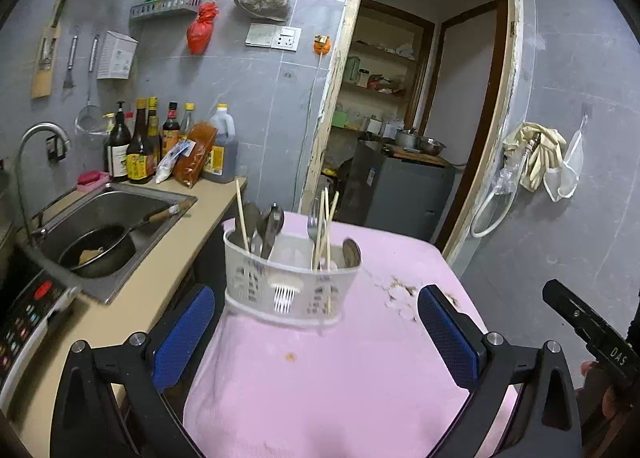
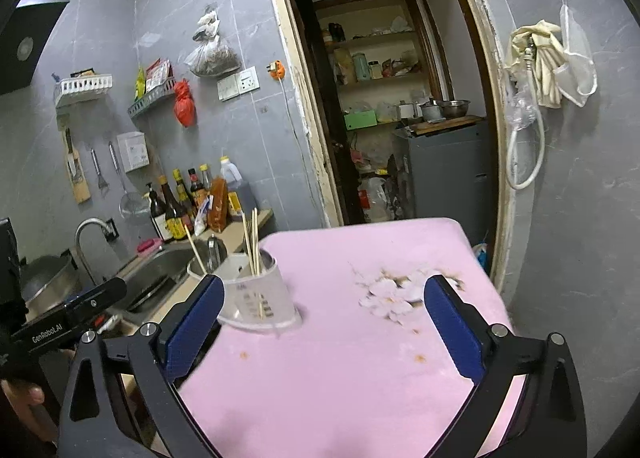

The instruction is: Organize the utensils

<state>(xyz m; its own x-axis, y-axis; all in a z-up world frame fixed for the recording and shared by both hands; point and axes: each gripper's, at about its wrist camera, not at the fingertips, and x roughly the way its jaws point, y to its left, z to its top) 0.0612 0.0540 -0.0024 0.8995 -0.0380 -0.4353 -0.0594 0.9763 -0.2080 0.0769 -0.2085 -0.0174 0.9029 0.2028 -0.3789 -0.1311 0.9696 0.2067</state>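
the white utensil basket (image 1: 290, 282) stands upright near the far left part of the pink-covered table (image 1: 340, 378), close to the edge that runs along the counter and sink (image 1: 116, 218). it holds spoons (image 1: 262, 226) in its left compartment, a fork (image 1: 313, 226) and chopsticks (image 1: 326, 230) toward the right, all handles or tips pointing up, so the long axis of every piece is near vertical; one chopstick (image 1: 240, 210) leans out to the left. nothing loose lies on the cloth that i can make out, only a flower print (image 2: 396, 294) and small stains. the left gripper (image 1: 316, 334) faces the basket almost head on, the basket sitting just ahead between the lines of its blue pads, which stand wide apart and hold nothing. the right gripper (image 2: 324, 322) sees the same basket (image 2: 256, 290) off to its left, partly behind its left pad, and its jaws too gape empty. the left hand looks the nearer and better lined up, so any next reach for the basket would probably fall to it, going straight forward.
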